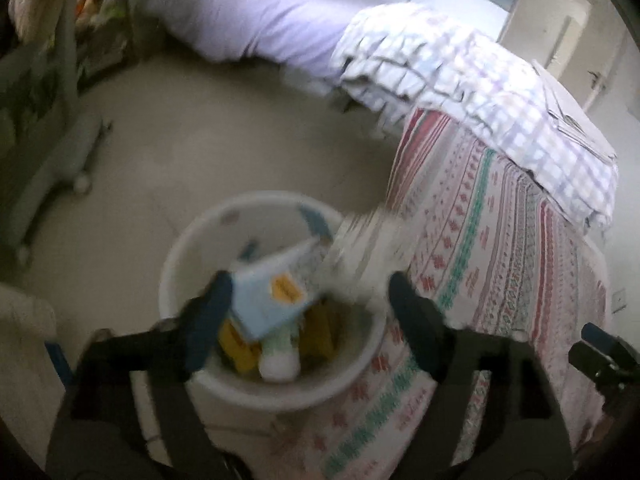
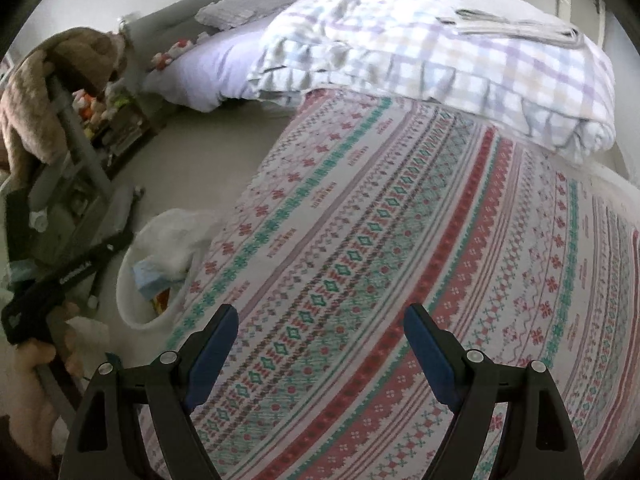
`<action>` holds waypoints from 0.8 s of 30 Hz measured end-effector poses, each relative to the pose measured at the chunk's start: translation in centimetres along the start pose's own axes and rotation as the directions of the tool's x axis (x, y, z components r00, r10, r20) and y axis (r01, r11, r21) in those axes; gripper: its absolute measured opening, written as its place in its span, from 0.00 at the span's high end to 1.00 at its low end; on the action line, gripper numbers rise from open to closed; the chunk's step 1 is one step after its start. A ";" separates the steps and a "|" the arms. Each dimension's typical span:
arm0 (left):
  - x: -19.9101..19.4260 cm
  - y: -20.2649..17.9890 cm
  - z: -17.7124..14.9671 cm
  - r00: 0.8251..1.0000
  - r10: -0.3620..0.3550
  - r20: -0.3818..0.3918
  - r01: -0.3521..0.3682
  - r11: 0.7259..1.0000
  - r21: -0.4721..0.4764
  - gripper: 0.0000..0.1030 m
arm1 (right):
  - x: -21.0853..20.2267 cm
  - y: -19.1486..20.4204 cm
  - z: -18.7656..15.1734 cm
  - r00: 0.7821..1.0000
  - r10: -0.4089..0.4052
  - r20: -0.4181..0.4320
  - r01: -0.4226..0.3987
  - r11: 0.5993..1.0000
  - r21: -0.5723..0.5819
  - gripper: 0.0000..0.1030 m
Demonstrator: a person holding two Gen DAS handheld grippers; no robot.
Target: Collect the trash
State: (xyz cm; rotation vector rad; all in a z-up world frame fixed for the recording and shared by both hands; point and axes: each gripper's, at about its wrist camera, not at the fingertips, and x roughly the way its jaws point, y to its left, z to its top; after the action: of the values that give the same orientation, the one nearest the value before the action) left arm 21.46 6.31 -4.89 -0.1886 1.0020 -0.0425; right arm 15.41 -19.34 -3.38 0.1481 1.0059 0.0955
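Both your tongs gape wide, empty: left gripper [image 1: 308, 312] over the white bin [image 1: 188, 264], right gripper [image 2: 320, 344] over the patterned bedspread [image 2: 400, 220].

A bedroom in a home is showing here. A bed [image 2: 400, 240] is filling most of the right wrist view, wearing a patterned sheet in red and green bands. A checked quilt [image 2: 460, 64] is lying folded on the bed, and a lilac sheet [image 1: 256, 28] is covering its far end. Beside the bed, a white bin [image 1: 276, 384] is sitting on the pale floor [image 1: 208, 148].
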 end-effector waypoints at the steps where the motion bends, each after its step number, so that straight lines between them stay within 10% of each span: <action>1: -0.2 -0.2 -0.4 1.000 0.011 -0.017 -0.011 1.000 0.001 0.19 | -0.1 0.1 -0.1 1.000 0.000 0.004 0.000 1.000 -0.007 0.16; 8: -2.8 -1.5 -4.2 0.996 0.087 -0.027 -0.086 0.996 0.023 0.02 | -1.1 0.4 -1.0 0.999 0.034 0.003 -0.034 0.999 -0.033 0.16; 24: -9.9 -3.2 -10.1 0.985 0.154 0.073 -0.151 0.988 -0.038 0.01 | -6.1 1.4 -4.9 0.998 0.047 0.051 -0.038 0.985 -0.167 0.16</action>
State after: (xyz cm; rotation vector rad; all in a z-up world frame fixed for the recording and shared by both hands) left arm 7.81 2.92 -1.39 -0.1418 0.9397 0.1199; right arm 8.00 -18.53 -0.64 0.0200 0.9359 0.2122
